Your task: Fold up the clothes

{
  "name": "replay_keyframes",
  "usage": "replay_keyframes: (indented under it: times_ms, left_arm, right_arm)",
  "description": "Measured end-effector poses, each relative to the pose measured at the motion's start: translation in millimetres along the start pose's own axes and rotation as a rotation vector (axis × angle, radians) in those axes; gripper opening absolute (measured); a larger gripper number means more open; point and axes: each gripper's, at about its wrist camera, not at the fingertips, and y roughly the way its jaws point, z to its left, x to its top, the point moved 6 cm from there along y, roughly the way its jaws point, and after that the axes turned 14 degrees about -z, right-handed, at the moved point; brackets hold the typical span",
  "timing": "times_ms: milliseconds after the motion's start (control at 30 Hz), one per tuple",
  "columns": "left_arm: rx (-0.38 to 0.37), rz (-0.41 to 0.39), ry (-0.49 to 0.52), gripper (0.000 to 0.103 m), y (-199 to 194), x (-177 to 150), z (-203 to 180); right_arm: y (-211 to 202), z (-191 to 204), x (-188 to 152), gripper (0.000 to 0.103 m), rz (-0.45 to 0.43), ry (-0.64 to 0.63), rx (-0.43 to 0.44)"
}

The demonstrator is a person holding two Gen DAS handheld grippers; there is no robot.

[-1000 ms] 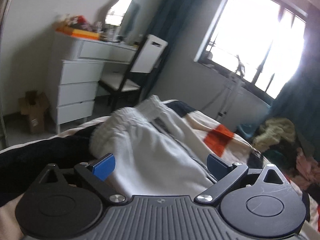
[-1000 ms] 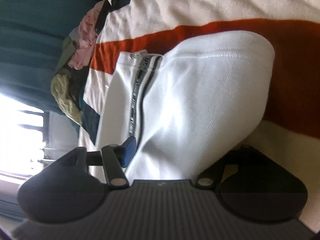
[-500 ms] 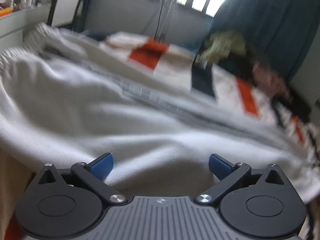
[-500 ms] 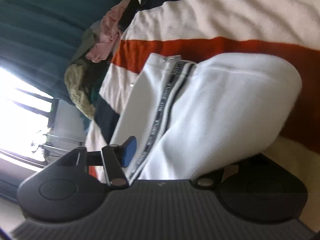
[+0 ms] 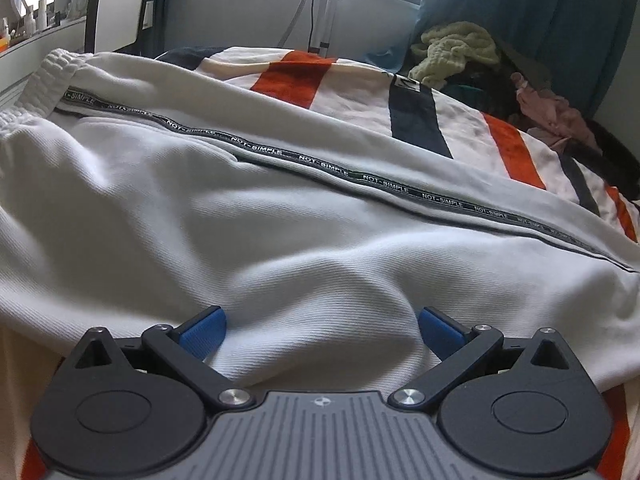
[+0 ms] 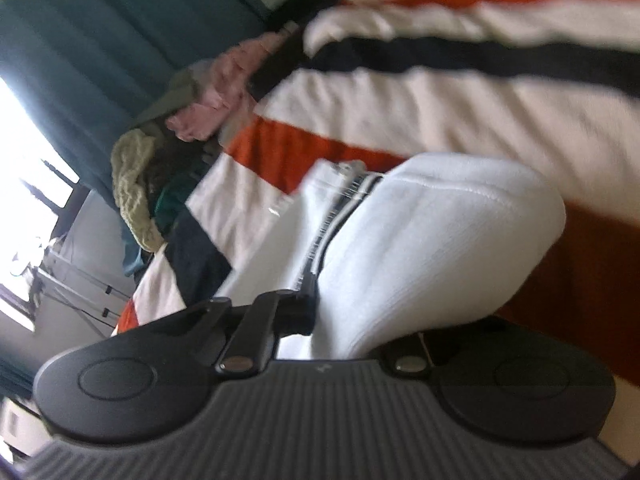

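White track trousers [image 5: 280,216] with a black lettered side stripe lie across the striped bedspread [image 5: 436,116]. Their elastic waistband [image 5: 44,76] is at the far left. My left gripper [image 5: 320,330] is open, its blue pads [image 5: 202,330] set wide apart on either side of a fold of the white cloth near the trousers' front edge. In the right wrist view the same trousers [image 6: 432,240] fill the middle. My right gripper [image 6: 360,320] is rolled on its side with the trouser leg between its jaws. Its far finger is hidden behind the cloth.
A heap of clothes, a pale green knit [image 5: 456,52] and a pink garment [image 5: 548,112], lies at the bed's far right by the teal curtain [image 5: 540,12]. A white chair [image 5: 116,16] and a dresser stand at the far left. The window wall is behind.
My left gripper has swung from facing the dresser down onto the trousers, which now lie spread flat. My right gripper has moved with the trouser leg; its view is blurred.
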Motion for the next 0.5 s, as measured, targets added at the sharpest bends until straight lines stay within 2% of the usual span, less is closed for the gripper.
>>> replay_keyframes:
  times_ms: [133,300,400,500]
  left_arm:
    - [0.0,-0.038,-0.036,0.103,-5,8,5]
    - [0.001,-0.085,-0.082,0.103,-12,17,11]
    - [0.002,-0.115,-0.167,0.103,-17,23,21]
    - [0.0,-0.127,-0.247,0.103,-19,26,32]
  right_arm:
    - [-32,65,5,0.013,-0.123,-0.2,0.077]
    - [-98,157,-27,0.013,-0.235,-0.406,0.287]
    - [-134,203,-67,0.013,-0.269,-0.536,0.427]
    - [-167,236,-130,0.013,-0.27,-0.703,0.562]
